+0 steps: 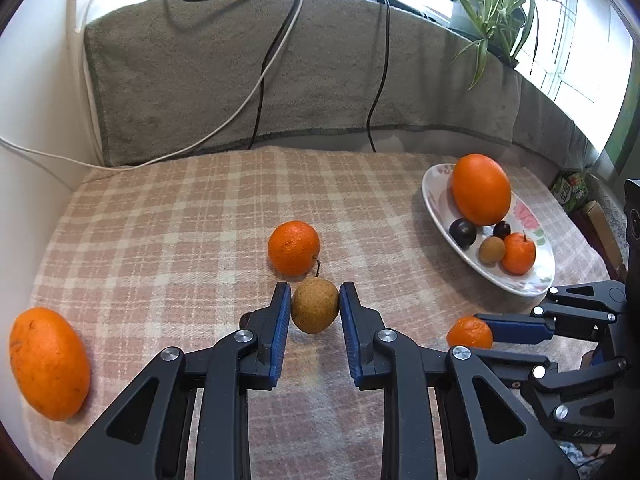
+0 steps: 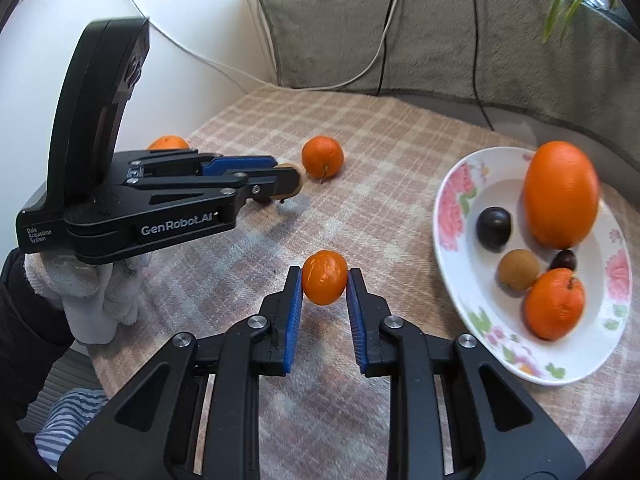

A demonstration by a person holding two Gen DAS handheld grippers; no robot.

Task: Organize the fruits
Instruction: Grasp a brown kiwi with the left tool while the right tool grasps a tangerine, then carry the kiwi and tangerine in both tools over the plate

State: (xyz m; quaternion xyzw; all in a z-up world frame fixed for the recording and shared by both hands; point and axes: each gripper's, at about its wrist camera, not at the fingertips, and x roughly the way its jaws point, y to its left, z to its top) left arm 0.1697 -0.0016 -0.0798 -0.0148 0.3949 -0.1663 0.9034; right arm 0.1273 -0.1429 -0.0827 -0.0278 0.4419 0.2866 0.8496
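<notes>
I'm over a table under a pink plaid cloth [image 1: 168, 216], a grey towel [image 1: 200, 80] draped along the back and a window beyond. Bare cloth lies between the loose fruit. My left gripper [image 1: 315, 307] is clenched on a brown round fruit [image 1: 315, 311]; the right gripper [image 2: 324, 285] grasps a small mandarin [image 2: 324, 283]. The flowered plate [image 2: 456, 200] holds more fruit. I read "GenRobot.AI".

Bright daylight from blown-out windows [image 1: 568, 40], soft shadows, strong fisheye bending at edges, slight blur on plate [image 2: 452, 208].
</notes>
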